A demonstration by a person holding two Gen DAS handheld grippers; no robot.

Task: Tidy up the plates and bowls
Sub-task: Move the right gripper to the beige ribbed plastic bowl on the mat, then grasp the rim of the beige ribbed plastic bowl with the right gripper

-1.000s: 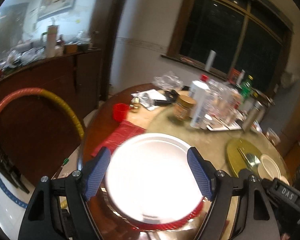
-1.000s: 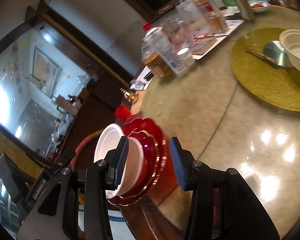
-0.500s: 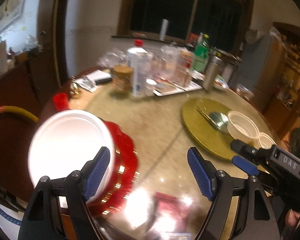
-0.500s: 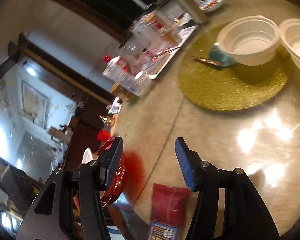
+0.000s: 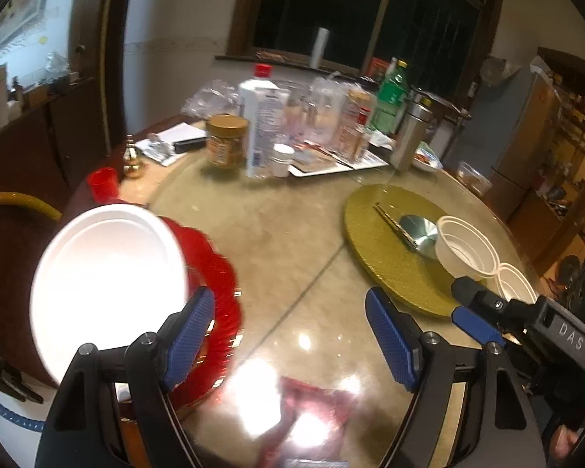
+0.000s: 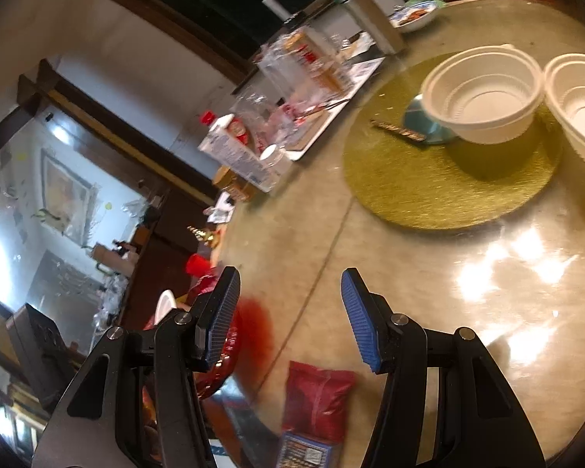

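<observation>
White bowls (image 6: 483, 97): mine next, on the gold mat (image 6: 448, 179), tabletop's far edge.
Left gripper (image 5: 288, 335): wide, empty.
Right gripper (image 6: 290, 316): just opened, empty.
Approach: straddle one rim.

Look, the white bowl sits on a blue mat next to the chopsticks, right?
Not quite. The mat is gold, not blue, as the right wrist view shows. The white bowl does sit on it, next to the chopsticks.

Glossy round table (image 5: 292, 234): gold mat (image 5: 386, 257), red plates (image 5: 214, 273).
</observation>
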